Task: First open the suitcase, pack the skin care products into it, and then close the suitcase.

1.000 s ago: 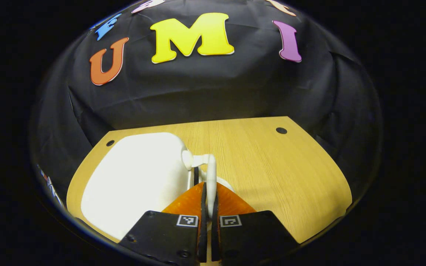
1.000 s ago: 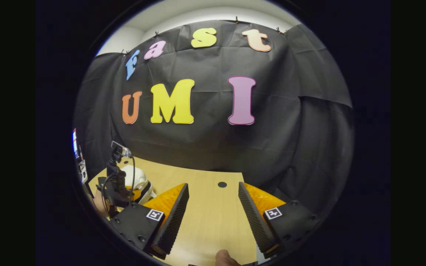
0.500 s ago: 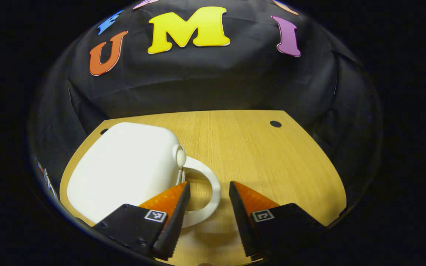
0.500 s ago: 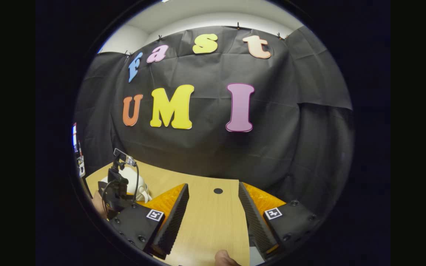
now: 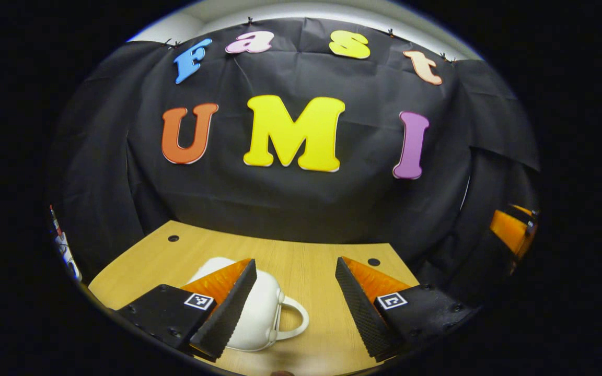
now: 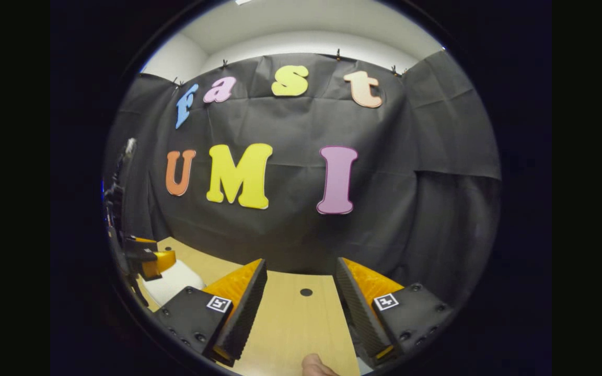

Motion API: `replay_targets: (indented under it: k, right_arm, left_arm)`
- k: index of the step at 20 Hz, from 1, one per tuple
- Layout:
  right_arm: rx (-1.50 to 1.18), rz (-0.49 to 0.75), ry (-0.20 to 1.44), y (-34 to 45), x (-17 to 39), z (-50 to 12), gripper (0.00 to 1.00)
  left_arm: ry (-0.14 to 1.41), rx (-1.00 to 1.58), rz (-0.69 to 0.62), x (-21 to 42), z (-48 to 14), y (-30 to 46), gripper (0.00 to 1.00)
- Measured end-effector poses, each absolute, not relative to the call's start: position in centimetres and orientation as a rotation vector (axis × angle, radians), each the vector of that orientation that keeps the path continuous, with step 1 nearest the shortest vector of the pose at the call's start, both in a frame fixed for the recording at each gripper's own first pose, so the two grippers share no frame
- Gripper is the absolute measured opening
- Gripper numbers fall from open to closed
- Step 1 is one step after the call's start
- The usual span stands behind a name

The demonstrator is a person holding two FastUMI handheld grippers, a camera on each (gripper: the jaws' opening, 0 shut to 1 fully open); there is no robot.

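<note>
Left gripper view. Your left claw [image 5: 296, 308] hangs above the desk [image 5: 311, 261] with its jaws spread wide and nothing between them. The suitcase [image 5: 262, 318], a small white hard shell with rounded corners and a looped handle [image 5: 296, 322], lies flat and closed on the desk, partly behind the claw's left finger; the handle sits in the gap between the fingers, untouched. The ridged inner faces of the fingers suit a grip on that thin, smooth loop. No skin care products can be picked out here, and the closed lid suggests they may already be inside. At the right edge, your right claw [image 5: 510, 230] appears, well apart.

Right gripper view. Your right claw [image 6: 301, 308] is likewise spread wide and empty, poised over bare wood-grain desk [image 6: 301, 324] near a round hole [image 6: 306, 292]. A fingertip [image 6: 315, 364] shows at the bottom edge. At far left, the left claw [image 6: 149, 258] hovers just above the suitcase [image 6: 173, 282], apart from it.
</note>
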State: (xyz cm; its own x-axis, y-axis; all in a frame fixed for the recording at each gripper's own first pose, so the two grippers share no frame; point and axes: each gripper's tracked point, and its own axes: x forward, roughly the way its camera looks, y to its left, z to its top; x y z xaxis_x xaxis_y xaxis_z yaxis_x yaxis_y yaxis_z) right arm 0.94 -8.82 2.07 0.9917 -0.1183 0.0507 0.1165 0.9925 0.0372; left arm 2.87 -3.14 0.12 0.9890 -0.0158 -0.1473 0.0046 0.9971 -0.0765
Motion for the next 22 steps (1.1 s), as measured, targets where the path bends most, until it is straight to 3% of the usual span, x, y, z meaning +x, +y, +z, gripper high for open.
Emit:
replay_targets:
  k: [4,6,19,22]
  right_arm:
    - [0.054,-0.124,-0.054,-6.0,0.4,3.5,0.78]
    - [0.058,-0.111,-0.058,-4.0,-0.2,3.4,0.80]
    - [0.013,-0.071,-0.063,2.2,-0.3,3.3,0.80]
    - [0.006,-0.074,-0.045,2.6,-0.3,2.9,0.80]
  left_arm:
    - [0.070,-0.035,-0.012,0.6,4.1,-1.5,1.00]
    - [0.056,-0.039,-0.013,-0.3,4.9,-1.4,0.97]
    - [0.025,-0.013,-0.077,-2.1,4.9,-1.6,1.00]
    - [0.029,-0.027,-0.081,-1.8,4.5,-1.4,0.97]
